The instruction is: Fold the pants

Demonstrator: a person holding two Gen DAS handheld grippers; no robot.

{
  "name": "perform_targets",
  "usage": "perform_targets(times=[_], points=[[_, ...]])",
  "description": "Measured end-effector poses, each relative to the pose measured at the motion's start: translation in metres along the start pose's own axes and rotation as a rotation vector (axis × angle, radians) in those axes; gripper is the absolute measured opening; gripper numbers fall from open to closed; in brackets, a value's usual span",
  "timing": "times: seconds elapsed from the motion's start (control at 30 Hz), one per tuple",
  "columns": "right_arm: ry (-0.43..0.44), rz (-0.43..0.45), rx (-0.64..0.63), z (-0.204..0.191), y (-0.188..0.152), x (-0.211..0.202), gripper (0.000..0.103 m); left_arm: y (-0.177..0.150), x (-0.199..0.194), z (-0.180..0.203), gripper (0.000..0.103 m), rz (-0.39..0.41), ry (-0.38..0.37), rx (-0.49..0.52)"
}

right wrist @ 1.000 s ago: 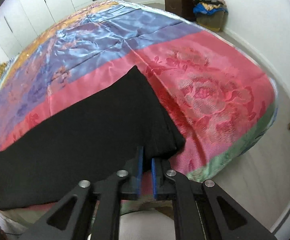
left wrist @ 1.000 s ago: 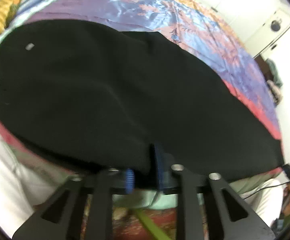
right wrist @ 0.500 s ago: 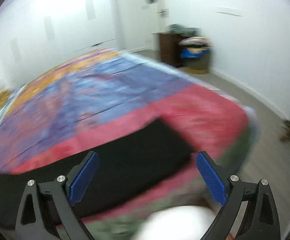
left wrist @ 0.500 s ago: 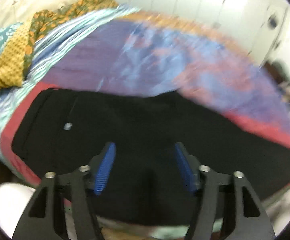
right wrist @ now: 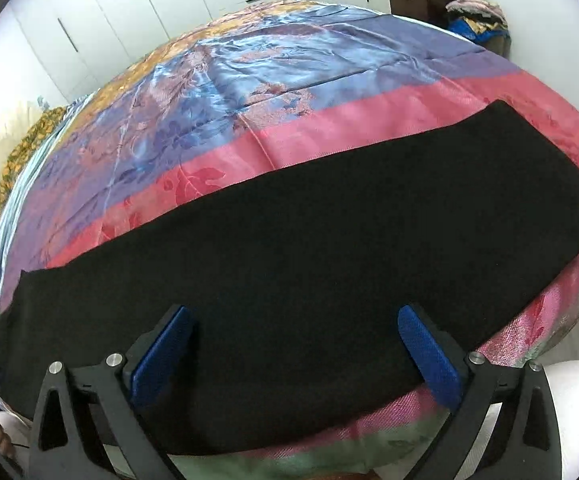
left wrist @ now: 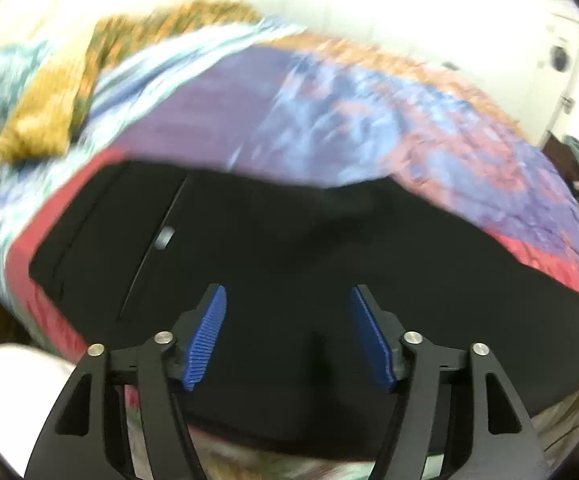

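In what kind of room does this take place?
Most likely a bedroom. The black pants lie on a bed with a colourful satin bedspread, white wardrobe doors stand behind it, and a pile of clothes sits in the corner.

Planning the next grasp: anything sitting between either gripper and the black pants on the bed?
Nothing visible. The left gripper and right gripper are both open right over the black pants, which lie flat on the bedspread with nothing on top.
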State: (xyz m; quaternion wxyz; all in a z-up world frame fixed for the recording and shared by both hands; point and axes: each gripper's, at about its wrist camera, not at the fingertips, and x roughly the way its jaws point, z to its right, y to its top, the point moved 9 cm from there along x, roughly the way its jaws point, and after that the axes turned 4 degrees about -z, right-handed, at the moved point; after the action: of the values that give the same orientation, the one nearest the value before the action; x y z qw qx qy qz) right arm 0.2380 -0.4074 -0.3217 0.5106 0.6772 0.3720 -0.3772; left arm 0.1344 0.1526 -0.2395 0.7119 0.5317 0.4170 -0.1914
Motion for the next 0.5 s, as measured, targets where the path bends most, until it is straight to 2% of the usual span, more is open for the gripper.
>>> perform_targets(times=[0.07, 0.13, 0.17, 0.23, 0.3, 0.4, 0.47, 0.5], points=[[0.051, 0.0, 0.035, 0.003, 0.004, -0.005, 0.102, 0.001, 0.001, 0.013, 0.076, 0.006, 0.002, 0.063], [0.137, -0.026, 0.109, 0.015, 0.012, -0.01, 0.102, -0.007, 0.012, 0.022, 0.076, -0.036, 0.003, 0.1], [0.182, -0.045, 0.168, 0.031, 0.019, -0.013, 0.102, -0.011, 0.017, 0.024, 0.076, -0.056, 0.006, 0.108], [0.219, -0.056, 0.237, 0.057, 0.032, -0.017, 0.102, -0.016, 0.023, 0.026, 0.076, -0.088, 0.01, 0.113], [0.192, -0.03, 0.314, 0.106, 0.051, -0.026, 0.102, -0.017, 0.026, 0.024, 0.076, -0.103, 0.01, 0.109], [0.146, 0.073, 0.401, 0.176, 0.075, -0.05, 0.099, -0.02, 0.026, 0.021, 0.076, -0.11, 0.01, 0.091], [0.083, 0.113, 0.452, 0.212, 0.077, -0.07, 0.099, -0.022, 0.026, 0.019, 0.076, -0.116, 0.011, 0.076], [0.097, 0.133, 0.472, 0.221, 0.077, -0.079, 0.099, -0.022, 0.027, 0.017, 0.076, -0.12, 0.011, 0.067]])
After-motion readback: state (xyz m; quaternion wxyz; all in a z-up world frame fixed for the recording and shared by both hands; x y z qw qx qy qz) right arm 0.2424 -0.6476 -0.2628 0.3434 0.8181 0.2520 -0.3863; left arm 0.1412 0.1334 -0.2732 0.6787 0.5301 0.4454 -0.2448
